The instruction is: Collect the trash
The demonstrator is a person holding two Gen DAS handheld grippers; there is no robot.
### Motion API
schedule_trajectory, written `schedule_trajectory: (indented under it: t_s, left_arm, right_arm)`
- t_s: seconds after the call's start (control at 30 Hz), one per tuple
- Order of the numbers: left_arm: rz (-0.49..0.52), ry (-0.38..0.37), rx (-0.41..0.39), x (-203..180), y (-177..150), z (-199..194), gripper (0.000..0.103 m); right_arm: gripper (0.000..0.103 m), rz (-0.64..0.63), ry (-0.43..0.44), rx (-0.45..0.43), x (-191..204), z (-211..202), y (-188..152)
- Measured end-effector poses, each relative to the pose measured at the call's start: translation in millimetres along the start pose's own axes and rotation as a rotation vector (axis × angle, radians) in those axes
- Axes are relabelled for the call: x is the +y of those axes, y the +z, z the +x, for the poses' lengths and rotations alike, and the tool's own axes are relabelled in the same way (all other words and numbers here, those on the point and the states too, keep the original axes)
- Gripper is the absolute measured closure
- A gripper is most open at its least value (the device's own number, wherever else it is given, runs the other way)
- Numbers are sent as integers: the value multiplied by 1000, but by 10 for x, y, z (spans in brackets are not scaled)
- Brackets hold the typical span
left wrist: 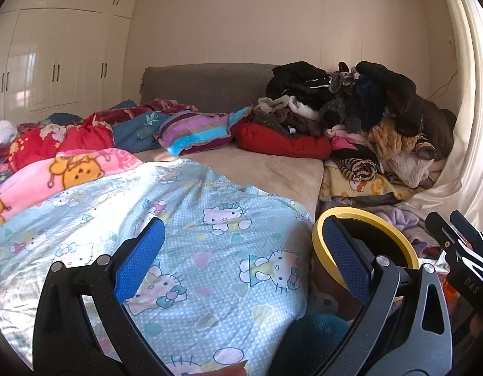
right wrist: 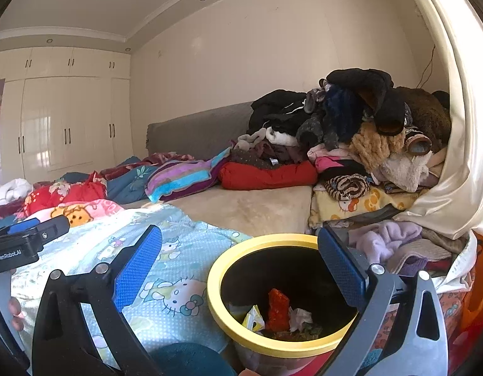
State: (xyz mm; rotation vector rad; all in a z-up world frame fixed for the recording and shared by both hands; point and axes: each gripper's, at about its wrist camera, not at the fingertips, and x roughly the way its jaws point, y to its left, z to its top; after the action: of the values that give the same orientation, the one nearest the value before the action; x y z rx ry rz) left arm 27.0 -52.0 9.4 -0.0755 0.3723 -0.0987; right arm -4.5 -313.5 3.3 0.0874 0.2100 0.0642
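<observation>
Left gripper (left wrist: 241,250) is hanging w/ 2 blue pads spread wide, empty, over the Hello Kitty blanket (left wrist: 191,219). Right gripper (right wrist: 241,261) is gaping too, holding nothing, above the yellow-rimmed bin (right wrist: 216,300) w/ wrappers (right wrist: 277,310) inside, near right of bed.

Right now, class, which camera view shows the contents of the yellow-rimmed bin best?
The right wrist view: it looks down into the yellow-rimmed bin, showing a red wrapper and crumpled paper at the bottom. The left wrist view shows only part of the bin's rim behind a tool finger; its contents are hidden.
</observation>
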Motion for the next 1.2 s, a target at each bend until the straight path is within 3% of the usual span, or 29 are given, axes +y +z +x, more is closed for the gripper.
schedule_trajectory:
  t_s: [1.2]
  left_arm:
    - [10, -4, 12, -52, -26, 7, 11]
  right_arm:
    - [6, 8, -10, 32, -43, 46, -85]
